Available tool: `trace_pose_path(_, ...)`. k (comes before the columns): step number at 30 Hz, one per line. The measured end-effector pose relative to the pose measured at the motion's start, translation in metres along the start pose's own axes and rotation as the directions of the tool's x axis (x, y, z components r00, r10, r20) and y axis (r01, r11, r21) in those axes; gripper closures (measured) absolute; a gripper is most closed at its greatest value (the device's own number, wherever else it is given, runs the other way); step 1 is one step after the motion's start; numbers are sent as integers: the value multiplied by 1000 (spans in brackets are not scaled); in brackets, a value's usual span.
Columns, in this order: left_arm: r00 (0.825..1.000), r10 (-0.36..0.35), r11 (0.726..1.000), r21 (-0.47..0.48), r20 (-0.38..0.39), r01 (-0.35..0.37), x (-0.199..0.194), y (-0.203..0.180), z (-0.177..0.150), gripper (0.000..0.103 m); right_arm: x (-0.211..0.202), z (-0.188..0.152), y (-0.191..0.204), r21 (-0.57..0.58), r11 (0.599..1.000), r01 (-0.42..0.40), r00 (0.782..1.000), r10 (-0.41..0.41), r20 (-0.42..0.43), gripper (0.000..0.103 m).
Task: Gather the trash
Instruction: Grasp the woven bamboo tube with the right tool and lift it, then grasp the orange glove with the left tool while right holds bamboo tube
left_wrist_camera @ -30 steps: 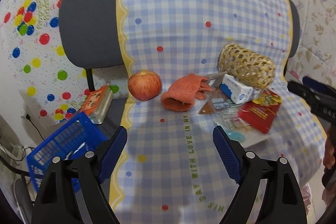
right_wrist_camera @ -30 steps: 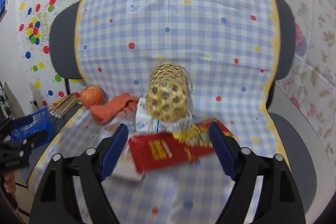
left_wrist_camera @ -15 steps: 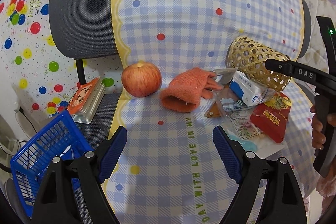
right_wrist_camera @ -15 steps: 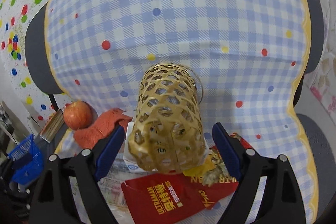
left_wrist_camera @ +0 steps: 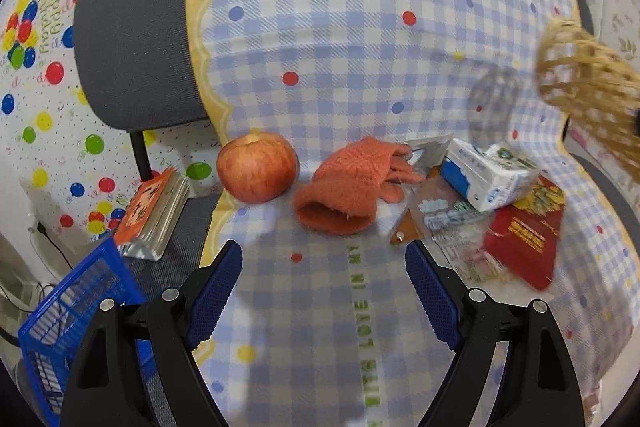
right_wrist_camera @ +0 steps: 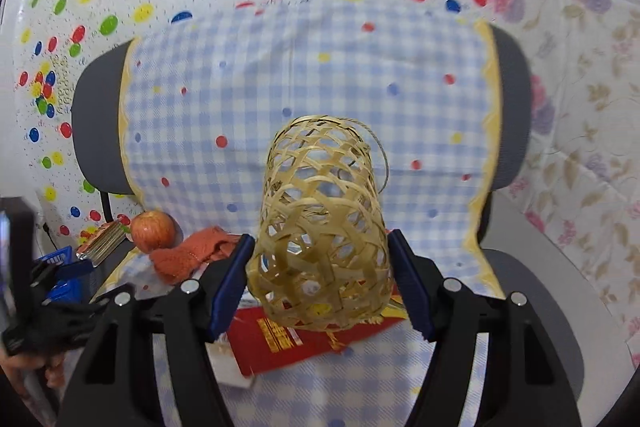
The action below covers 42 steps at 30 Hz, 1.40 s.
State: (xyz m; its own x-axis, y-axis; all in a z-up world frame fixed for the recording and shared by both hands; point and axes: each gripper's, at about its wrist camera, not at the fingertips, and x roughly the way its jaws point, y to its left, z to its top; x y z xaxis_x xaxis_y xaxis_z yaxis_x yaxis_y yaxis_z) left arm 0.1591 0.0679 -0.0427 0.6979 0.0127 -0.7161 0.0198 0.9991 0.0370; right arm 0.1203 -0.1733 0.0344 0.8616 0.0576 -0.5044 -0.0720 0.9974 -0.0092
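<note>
**Right wrist view: woven basket pinched and off the seat**

Right wrist view shows my right fingers [right_wrist_camera: 320,277] closed on the woven bamboo basket [right_wrist_camera: 320,227], one blue pad on each side of its near end; they have just been closing, with the basket between them. It hangs lifted above the red packet [right_wrist_camera: 296,341] and the checked cloth [right_wrist_camera: 312,75] draped over the chair. Judging by the open lattice, it is very light and springy, so I expect the wall to dent under a hard squeeze. Its dry strips look smooth, and it could twist out of a loose pinch. Holding across the closed end, where the weave is tightest, seems safest.

My left fingers [left_wrist_camera: 324,291] stand wide open, gripping nothing, above the cloth short of the orange knitted glove [left_wrist_camera: 344,191]. Beyond it lie the apple [left_wrist_camera: 256,167], a white and blue tissue pack [left_wrist_camera: 484,175] and a clear plastic wrapper [left_wrist_camera: 448,215]. The wrapper and packet are thin, flat and probably slippery: take them by an edge. A blue plastic basket [left_wrist_camera: 68,311] sits low at the left.
</note>
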Motion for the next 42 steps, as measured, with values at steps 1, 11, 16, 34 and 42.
trace_pose_path(1,1000,-5,1000,-4,2,5,4,-1,2,19,-4,-2,-2,4,1000,-4,1000,4,7,36)
trace_pose_path(11,999,8,1000,-16,-44,-9,68,-8,27,23,6,-13,-3,0,1000,-3,1000,3,0,36)
trace_pose_path(16,994,-20,999,-31,-104,17,99,-8,32,30,17,-19,-5,2,1000,-14,1000,14,-26,36)
trace_pose_path(34,977,-119,990,-49,175,129,-72,20,13,91,-40,-25,-4,26,998,-58,998,58,-13,36)
trace_pose_path(42,957,-187,982,9,224,189,-146,5,-22,91,-86,-40,2,34,996,-79,997,80,-15,36)
